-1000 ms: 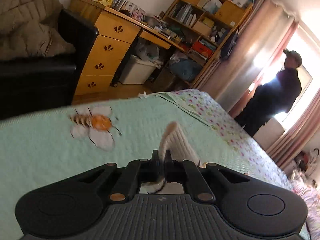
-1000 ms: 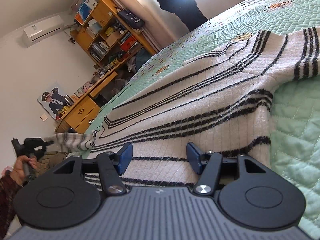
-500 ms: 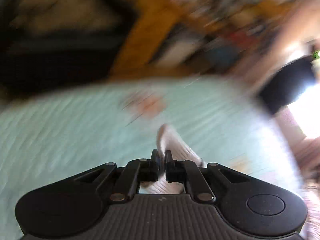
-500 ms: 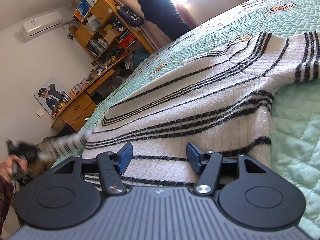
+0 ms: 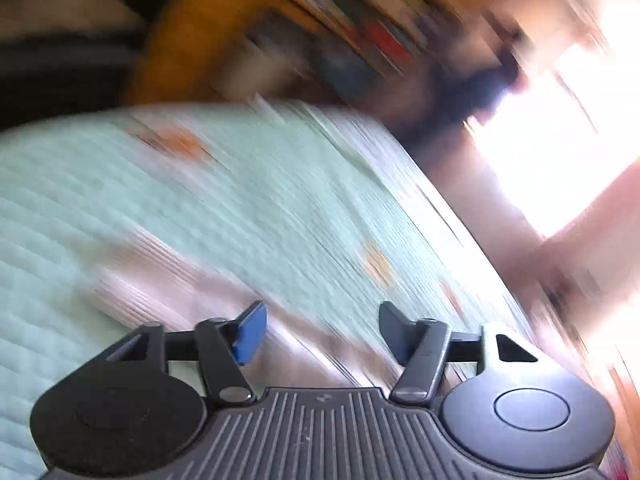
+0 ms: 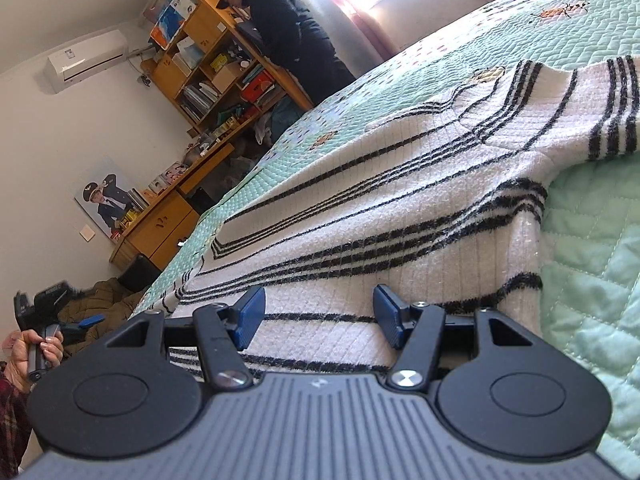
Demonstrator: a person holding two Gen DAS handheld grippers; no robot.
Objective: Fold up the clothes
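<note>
Left wrist view (badly smeared by motion):
- Left gripper [image 5: 320, 330]: jaws have just been opening and stand apart, the blue pads pressing on nothing.
- Sweater [image 5: 192, 276]: a pale ribbed stretch, probably the sleeve, lying on the bedspread [image 5: 120, 184] below and ahead of the jaws.
- Background: orange-brown furniture and a bright window, too blurred to list contents.

Right wrist view (sharp):
- Right gripper [image 6: 318, 316]: jaws open, low over the sweater's near edge, the fingers gripping nothing.
- Sweater [image 6: 400, 184]: white knit with black stripes, spread flat on the green quilted bedspread [image 6: 592, 264], one sleeve running off to the right.
- Left gripper [image 6: 68, 316]: far left beyond the bed edge, held in a hand [image 6: 34, 346] with a plaid sleeve.
- Bookshelf [image 6: 212, 64]: open compartments holding boxes, books and papers.
- Desk [image 6: 168, 216]: drawers shut, small items along its top.
- Person in dark clothes [image 6: 288, 32] standing at the shelf.
- Air conditioner [image 6: 86, 58] on the wall; poster [image 6: 106, 200] above the desk.
</note>
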